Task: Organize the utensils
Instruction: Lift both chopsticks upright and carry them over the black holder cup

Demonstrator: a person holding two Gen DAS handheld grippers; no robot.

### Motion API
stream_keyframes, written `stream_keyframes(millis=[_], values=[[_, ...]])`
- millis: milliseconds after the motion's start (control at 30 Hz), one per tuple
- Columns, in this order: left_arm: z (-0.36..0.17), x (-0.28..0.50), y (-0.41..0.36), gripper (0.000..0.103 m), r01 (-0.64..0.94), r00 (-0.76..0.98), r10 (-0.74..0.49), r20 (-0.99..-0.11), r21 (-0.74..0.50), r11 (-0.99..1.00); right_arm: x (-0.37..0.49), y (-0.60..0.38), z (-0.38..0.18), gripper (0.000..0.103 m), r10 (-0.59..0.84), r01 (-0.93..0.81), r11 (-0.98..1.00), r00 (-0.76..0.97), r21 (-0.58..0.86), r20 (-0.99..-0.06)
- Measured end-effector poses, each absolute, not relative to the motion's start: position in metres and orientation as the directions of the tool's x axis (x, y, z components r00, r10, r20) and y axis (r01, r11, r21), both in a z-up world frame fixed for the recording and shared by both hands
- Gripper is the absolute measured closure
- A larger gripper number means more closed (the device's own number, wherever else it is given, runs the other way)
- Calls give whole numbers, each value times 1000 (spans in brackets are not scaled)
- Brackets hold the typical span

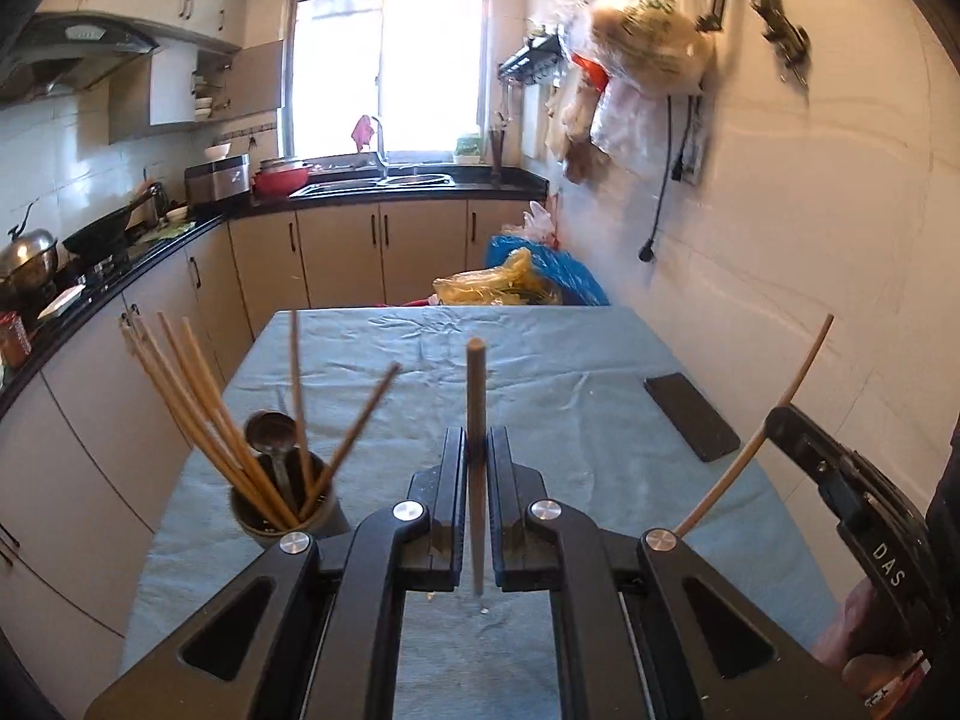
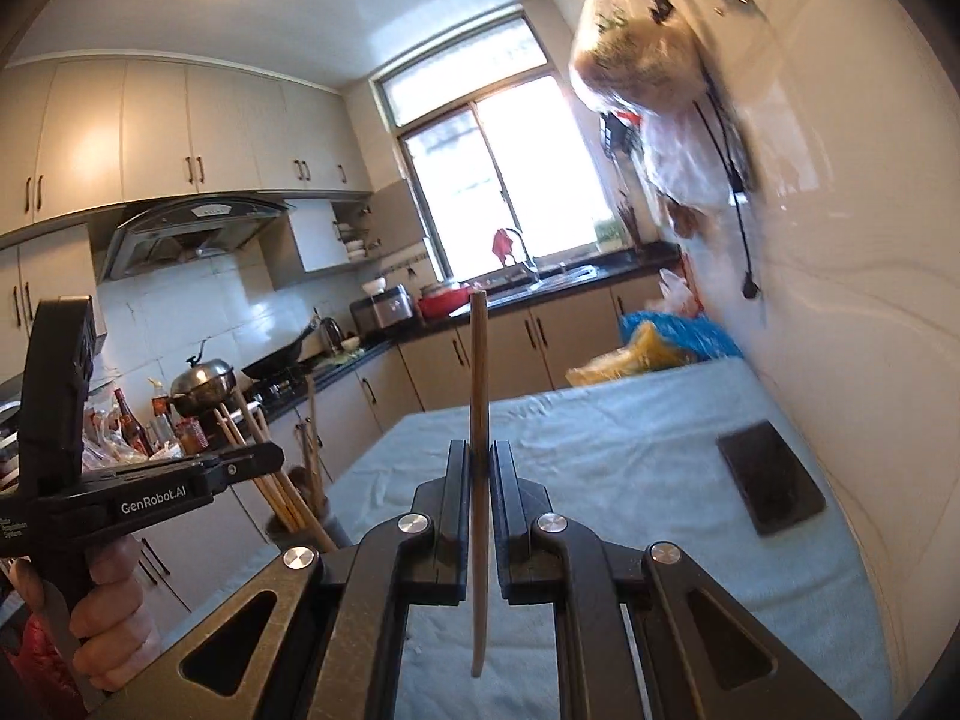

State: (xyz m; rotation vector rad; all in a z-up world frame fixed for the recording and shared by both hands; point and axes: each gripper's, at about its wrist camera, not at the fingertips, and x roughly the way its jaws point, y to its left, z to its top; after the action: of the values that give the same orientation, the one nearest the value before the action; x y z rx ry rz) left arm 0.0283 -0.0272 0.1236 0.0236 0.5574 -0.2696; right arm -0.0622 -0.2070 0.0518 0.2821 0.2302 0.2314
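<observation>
My left gripper (image 1: 477,444) is shut on a wooden chopstick (image 1: 476,384) that stands nearly upright between its pads, above the blue-covered table (image 1: 540,360). To its left a dark utensil cup (image 1: 288,510) holds several chopsticks (image 1: 198,408) and a metal spoon (image 1: 270,429). My right gripper (image 2: 479,462) is shut on a second upright chopstick (image 2: 479,372). In the left wrist view this gripper (image 1: 780,417) shows at the right edge with its chopstick (image 1: 798,372) slanting up. The cup (image 2: 300,516) appears low left in the right wrist view, partly behind the left gripper body (image 2: 150,480).
A black phone (image 1: 690,417) lies on the table near the white wall. Plastic bags (image 1: 522,282) sit past the table's far end. A counter with stove and pots (image 1: 90,246) runs along the left. A person's hand (image 2: 108,612) holds the left gripper's handle.
</observation>
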Motion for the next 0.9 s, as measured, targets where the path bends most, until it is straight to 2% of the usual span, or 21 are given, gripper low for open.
stream_keyframes(millis=[533, 900], values=[[183, 16, 44, 97, 235, 839, -259, -479, -110, 966, -44, -150, 114, 96, 345, -314, 923, 932, 222, -114], [226, 11, 88, 97, 154, 901, -167, -400, -65, 986, -29, -100, 156, 96, 421, -404, 892, 906, 202, -45]])
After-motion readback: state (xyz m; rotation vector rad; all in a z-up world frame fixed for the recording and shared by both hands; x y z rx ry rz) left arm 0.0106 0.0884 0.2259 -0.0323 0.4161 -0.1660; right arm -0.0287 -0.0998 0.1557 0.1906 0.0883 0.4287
